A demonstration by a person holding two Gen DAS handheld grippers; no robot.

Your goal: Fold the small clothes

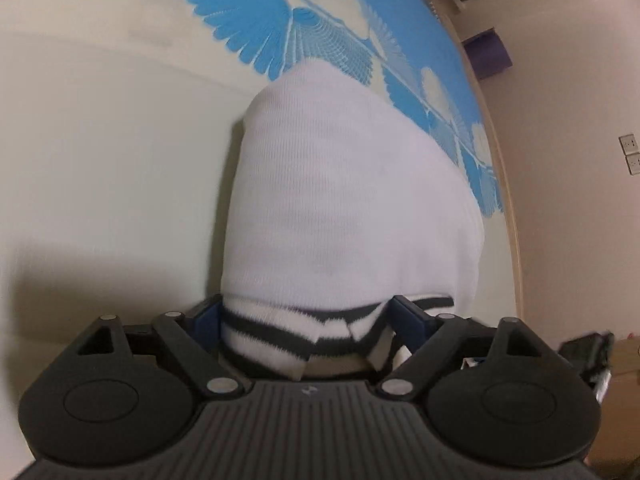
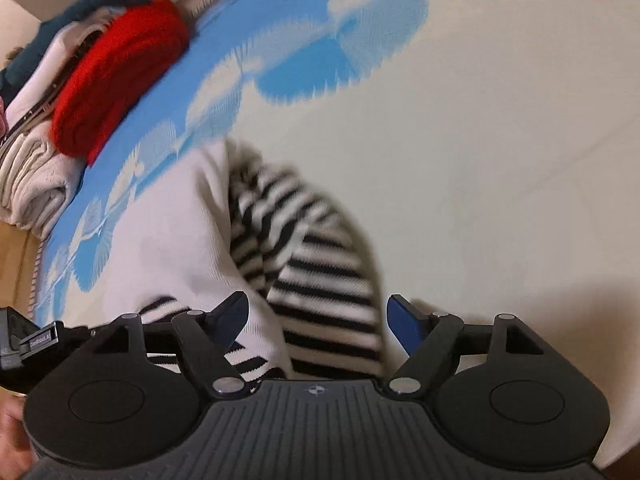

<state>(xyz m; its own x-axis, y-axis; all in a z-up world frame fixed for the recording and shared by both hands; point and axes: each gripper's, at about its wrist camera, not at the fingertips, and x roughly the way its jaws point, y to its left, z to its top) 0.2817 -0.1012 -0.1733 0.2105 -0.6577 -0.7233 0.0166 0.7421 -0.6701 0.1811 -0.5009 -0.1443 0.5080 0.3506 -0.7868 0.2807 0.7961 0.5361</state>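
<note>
Left tool [image 1: 306,322] sat spread around the striped cuff of the white sock [image 1: 340,200] on the bed [image 1: 100,160], not clamped; right tool [image 2: 316,320] gaped wide over its striped half. Soft, light, floppy knit; I'd pinch the thick cuff.

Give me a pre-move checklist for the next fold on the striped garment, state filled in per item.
1. Left gripper around the striped hem of the white garment: ok, fabric sits between its fingers; whether it is clamped: cannot tell.
2. Right gripper free to grasp: ok, jaws spread wide, nothing pinched.
3. Striped sleeve lined up with the right gripper: ok, it lies between the fingers.
4. Garment flat on the blue-patterned bedsheet: not ok, the sleeve is bunched over the white body.
5. Red knit and clothes pile clear of the fold area: ok, they sit apart at the bed edge.
6. Image sharp enough for aiming: not ok, right wrist view is motion-blurred.
</note>
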